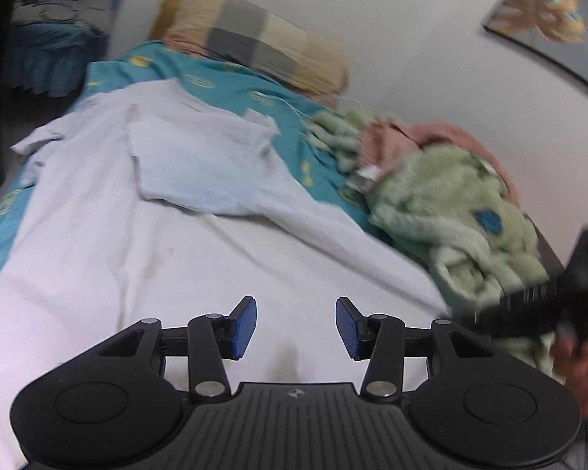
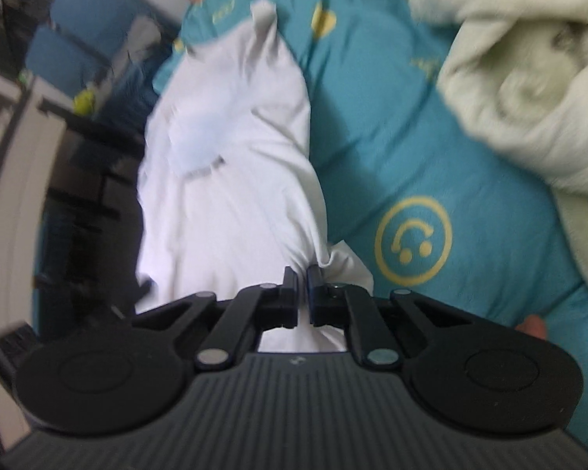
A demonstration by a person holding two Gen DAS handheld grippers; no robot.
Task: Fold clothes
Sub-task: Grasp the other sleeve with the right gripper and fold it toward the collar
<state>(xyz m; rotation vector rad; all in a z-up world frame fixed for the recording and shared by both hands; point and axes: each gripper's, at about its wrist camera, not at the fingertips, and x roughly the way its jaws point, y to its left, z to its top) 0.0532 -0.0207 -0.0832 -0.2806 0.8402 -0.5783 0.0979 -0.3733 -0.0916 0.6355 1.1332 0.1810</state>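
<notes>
A white shirt [image 1: 168, 211] lies spread on the teal bedsheet [image 1: 223, 82], one sleeve folded across its upper part. My left gripper [image 1: 296, 327] hovers open over the shirt's lower part, blue pads apart with nothing between them. In the right wrist view my right gripper [image 2: 302, 286] is shut on a bunched edge of the white shirt [image 2: 231, 164], which stretches away from the fingers. The right gripper's black body [image 1: 548, 305] and a hand [image 1: 580, 368] show at the right edge of the left wrist view.
A fluffy green blanket [image 1: 450, 211] and a pink cloth [image 1: 431, 133] are heaped on the bed's right side. A checked pillow [image 1: 254, 43] rests against the white wall. A blue chair [image 2: 82, 35] and dark furniture [image 2: 78, 180] stand beside the bed.
</notes>
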